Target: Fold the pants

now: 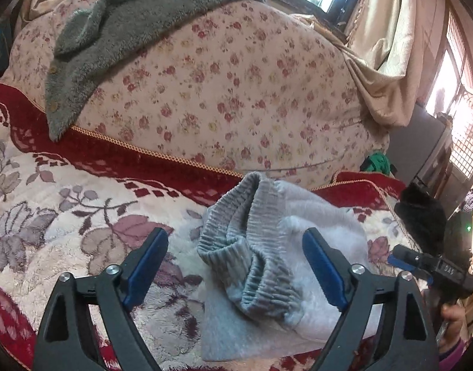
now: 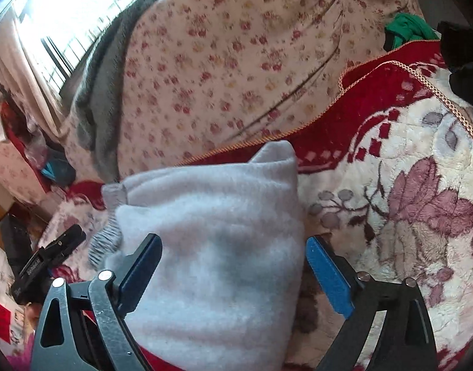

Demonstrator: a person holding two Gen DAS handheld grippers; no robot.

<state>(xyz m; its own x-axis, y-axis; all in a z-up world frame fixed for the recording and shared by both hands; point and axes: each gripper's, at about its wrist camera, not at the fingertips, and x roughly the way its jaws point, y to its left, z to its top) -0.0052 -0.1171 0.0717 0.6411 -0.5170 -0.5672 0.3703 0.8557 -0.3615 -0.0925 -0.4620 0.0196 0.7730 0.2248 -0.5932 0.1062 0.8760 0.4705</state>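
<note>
Pants (image 1: 267, 266): light grey fleece, bunched into a folded bundle on the bed; ribbed waistband (image 1: 252, 247) turned up and open on the left wrist view's side, smooth fleece side facing the right wrist view (image 2: 211, 247).
Pants location: near the edge of the plush blanket, just in front of the big flowered pillow.
Left gripper (image 1: 236, 272): fingers spread wide apart, one blue pad on each side of the ribbed waistband, gripping nothing; whether the pads touch the cloth cannot be told.
Right gripper (image 2: 233, 275): fingers likewise spread, the bundle lying between them; left pad looks pressed against the fleece, right pad just beside it, nothing clamped.
Blanket (image 1: 66, 201): cream plush with mauve leaves and a dark red border, gold cord trim.
Pillow (image 1: 236, 92): pale with small red roses, behind the pants.
Grey towel (image 1: 112, 31): fuzzy, draped over the pillow's top.
Green cloth (image 2: 406, 29): beside the pillow's far end.
</note>
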